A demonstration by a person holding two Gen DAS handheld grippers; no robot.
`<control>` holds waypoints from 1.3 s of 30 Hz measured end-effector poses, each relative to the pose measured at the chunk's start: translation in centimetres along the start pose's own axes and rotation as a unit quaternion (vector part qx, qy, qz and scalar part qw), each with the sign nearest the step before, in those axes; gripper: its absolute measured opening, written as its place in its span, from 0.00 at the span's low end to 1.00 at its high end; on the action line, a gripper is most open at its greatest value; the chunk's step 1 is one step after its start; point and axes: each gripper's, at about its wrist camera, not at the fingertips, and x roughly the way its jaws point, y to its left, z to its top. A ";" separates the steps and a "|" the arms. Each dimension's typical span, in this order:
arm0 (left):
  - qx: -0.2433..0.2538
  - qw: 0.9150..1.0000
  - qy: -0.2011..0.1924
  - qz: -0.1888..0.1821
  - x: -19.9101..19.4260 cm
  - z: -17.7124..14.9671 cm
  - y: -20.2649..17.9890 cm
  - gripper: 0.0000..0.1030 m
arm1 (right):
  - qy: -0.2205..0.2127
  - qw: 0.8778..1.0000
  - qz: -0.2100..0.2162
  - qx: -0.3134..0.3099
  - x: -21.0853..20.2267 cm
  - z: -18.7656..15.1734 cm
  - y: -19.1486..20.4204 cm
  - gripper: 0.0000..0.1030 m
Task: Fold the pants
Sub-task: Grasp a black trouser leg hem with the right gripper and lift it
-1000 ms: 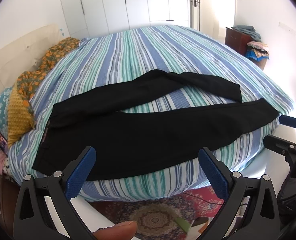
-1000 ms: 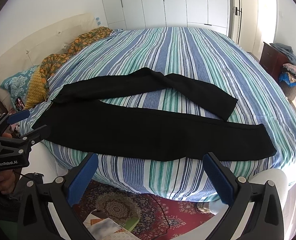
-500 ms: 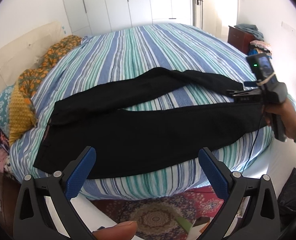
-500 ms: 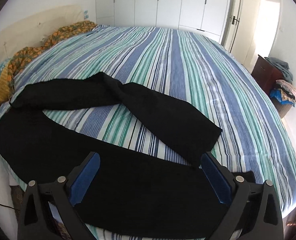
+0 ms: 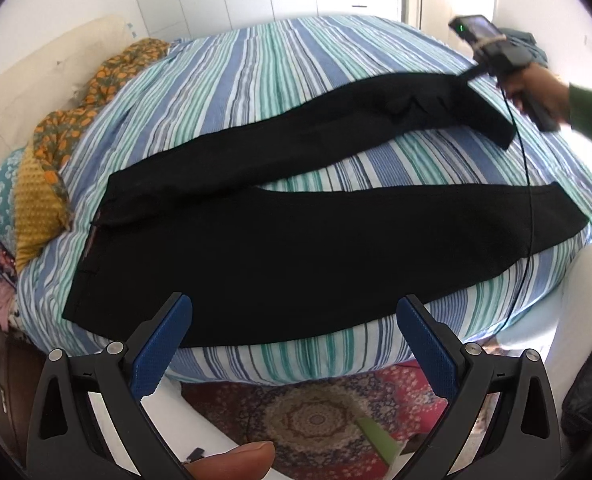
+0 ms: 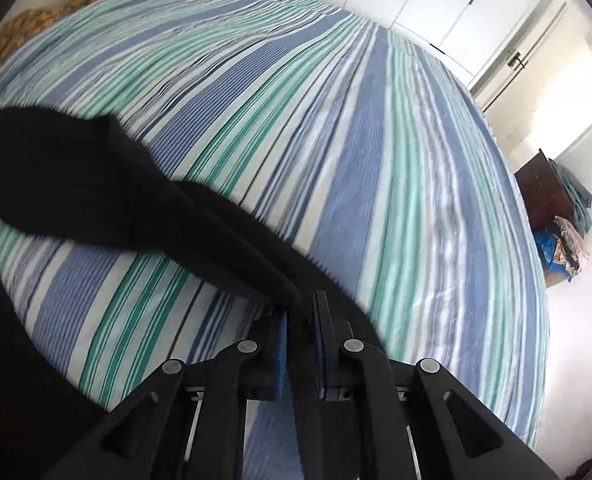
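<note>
From my left wrist view, the black pants [image 5: 315, 248] lie spread across the striped bedspread [image 5: 256, 80], waistband toward the left near the orange patterned pillows [image 5: 56, 152], 2 legs running out to the right. The near leg reaches the bed's front edge; the far leg angles up toward the right. My left gripper [image 5: 294, 344] hangs over that front edge with its blue pads [image 5: 160, 348] wide apart and nothing between them. At the upper right I see my right hand [image 5: 535, 88] in a green sleeve, with its gripper's tip at the far leg.

From my right wrist view, the right gripper [image 6: 300, 320] is closing, its 2 blue pads [image 6: 282, 340] nearly together with black cloth of the pants [image 6: 96, 184] pinched between them. The striped bedspread [image 6: 335, 140] fills the rest, and a dark wooden cabinet [image 6: 543, 192] with piled clothes stands at the right.
</note>
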 end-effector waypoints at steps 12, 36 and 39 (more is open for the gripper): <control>0.017 0.999 0.026 -0.024 2.7 1.3 -1.7 0.99 | 0.010 0.958 -0.039 0.284 3.8 -3.4 -19.2 0.91; 0.027 0.997 0.064 -0.016 6.0 2.7 -3.0 0.99 | -0.042 0.893 0.134 0.427 8.7 -9.7 -22.3 0.21; 0.014 0.998 0.061 -0.007 7.7 3.7 -1.3 0.99 | 0.021 0.919 0.047 0.392 8.8 -11.0 -21.1 0.43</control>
